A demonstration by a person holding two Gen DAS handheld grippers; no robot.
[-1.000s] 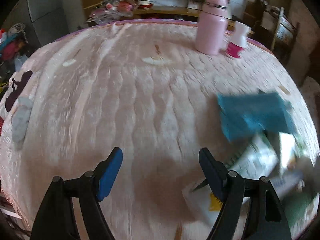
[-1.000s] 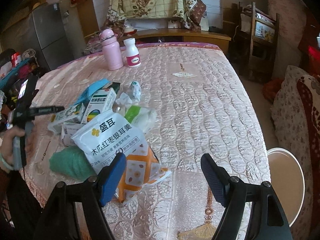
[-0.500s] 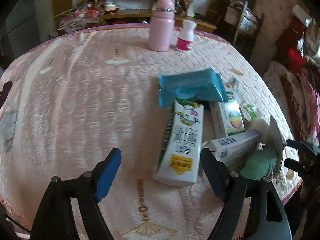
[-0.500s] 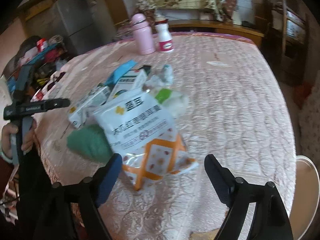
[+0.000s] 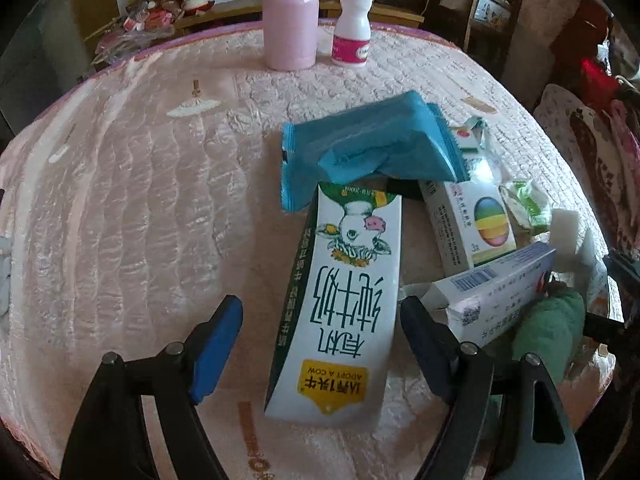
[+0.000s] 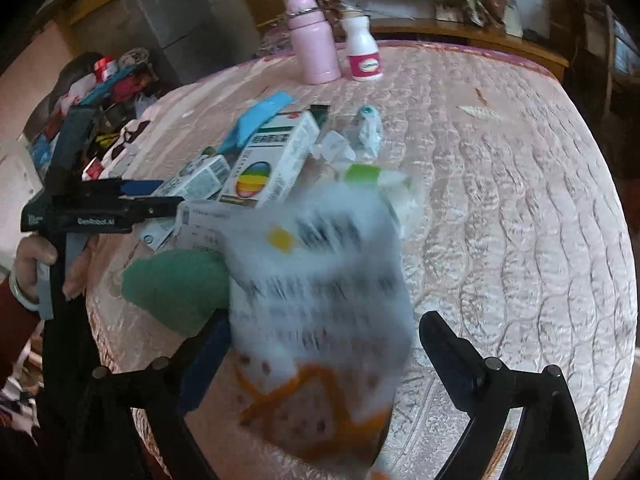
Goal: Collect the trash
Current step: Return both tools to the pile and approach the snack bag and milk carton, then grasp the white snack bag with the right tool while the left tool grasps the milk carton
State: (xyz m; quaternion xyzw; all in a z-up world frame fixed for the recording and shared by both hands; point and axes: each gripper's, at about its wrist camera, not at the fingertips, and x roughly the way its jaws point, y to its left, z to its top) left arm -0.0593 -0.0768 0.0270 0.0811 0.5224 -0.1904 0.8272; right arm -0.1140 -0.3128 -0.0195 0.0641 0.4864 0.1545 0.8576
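Left gripper (image 5: 322, 326): spread wide, straddling milk carton (image 5: 340, 300), which lies at table's (image 5: 120, 200) 6 o'clock.
Right gripper (image 6: 324, 342): gaping around blurred snack bag (image 6: 320, 300).
Tip: centre jaws across carton's width before squeezing.

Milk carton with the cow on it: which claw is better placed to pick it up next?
Left, probably. The left claw is open with the milk carton lying lengthwise between its fingers. The right claw frames the white-and-orange snack bag instead.
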